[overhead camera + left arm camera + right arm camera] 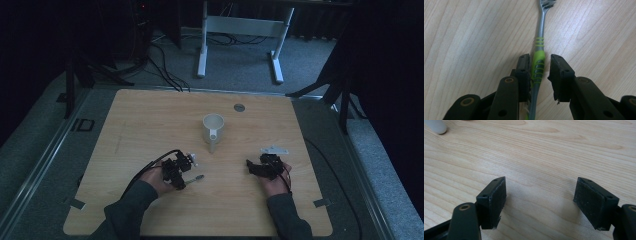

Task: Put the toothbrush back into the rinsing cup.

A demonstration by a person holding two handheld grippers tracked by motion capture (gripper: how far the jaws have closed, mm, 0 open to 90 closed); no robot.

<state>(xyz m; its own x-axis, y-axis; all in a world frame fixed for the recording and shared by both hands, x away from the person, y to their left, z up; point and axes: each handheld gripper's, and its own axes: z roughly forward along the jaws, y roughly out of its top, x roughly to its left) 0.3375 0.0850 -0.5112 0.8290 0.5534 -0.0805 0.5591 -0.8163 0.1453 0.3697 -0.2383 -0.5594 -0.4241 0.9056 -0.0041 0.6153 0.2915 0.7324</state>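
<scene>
Between our left gripper's [539,72] part-closed jaws the toothbrush [539,53] lies lengthwise, unpinched; right gripper [540,202] spread, empty.

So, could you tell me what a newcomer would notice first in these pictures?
Probably the grey and green toothbrush lying on the wooden table, between the left gripper jaws, which aren't clamped yet. Next, the white mug upright mid-table, and the right gripper open over bare wood.

The high view is dim and bluish, its surroundings lost in darkness. Both gripper views are evenly and brightly lit. Soft shadows are cast on the worktop [544,157] beneath the fingers [495,200]; nearest parts are slightly blurred.
</scene>
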